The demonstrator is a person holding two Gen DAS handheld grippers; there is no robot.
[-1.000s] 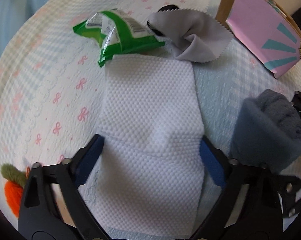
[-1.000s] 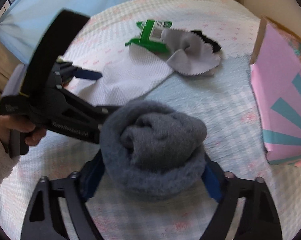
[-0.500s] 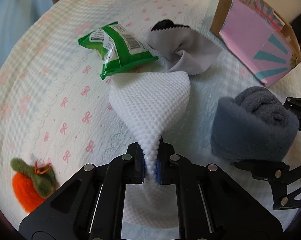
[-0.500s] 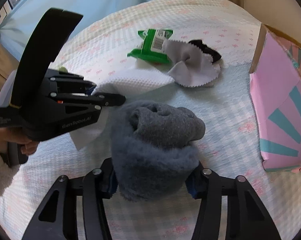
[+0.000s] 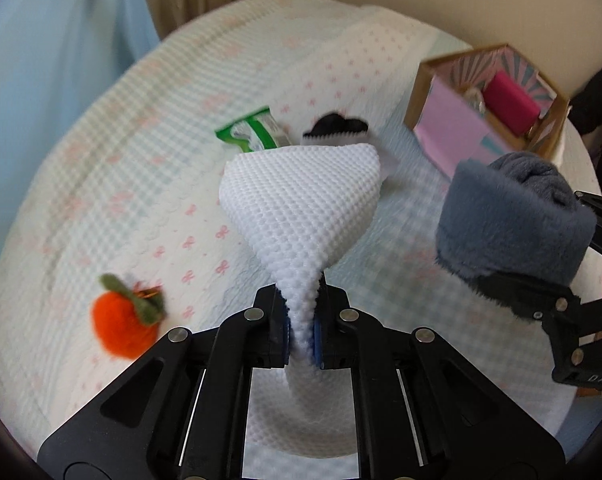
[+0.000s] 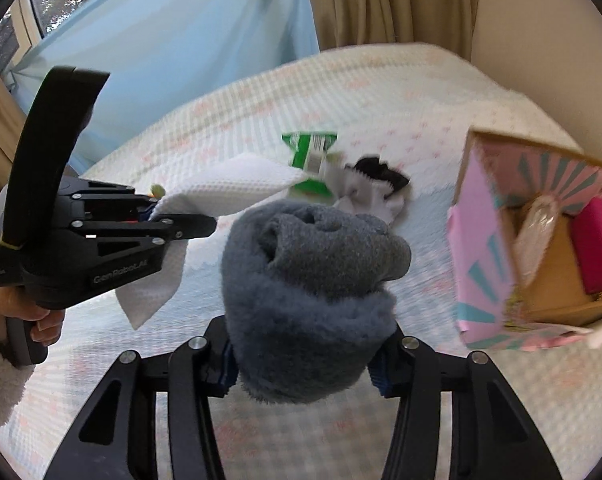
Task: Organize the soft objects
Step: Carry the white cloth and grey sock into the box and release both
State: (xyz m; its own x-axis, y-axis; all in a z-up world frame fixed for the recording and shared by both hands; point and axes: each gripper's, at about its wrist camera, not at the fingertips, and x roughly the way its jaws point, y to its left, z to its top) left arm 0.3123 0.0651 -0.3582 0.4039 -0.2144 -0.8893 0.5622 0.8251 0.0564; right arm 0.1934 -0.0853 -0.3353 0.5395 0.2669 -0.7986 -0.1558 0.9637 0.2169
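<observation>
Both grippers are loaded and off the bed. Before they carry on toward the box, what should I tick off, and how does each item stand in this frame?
1. left gripper pinching the white cloth: ok, pads clamp a gathered fold.
2. White cloth clear of the bed: cannot tell; its lower part hangs behind the gripper.
3. right gripper holding the grey rolled towel: ok, squeezed between both pads.
4. Box open on top: ok.
5. Room in the box: cannot tell; a pink item and a clear packet already lie inside.
6. Items left on the bed: not ok; green packet, grey cloth and orange plush remain.
</observation>
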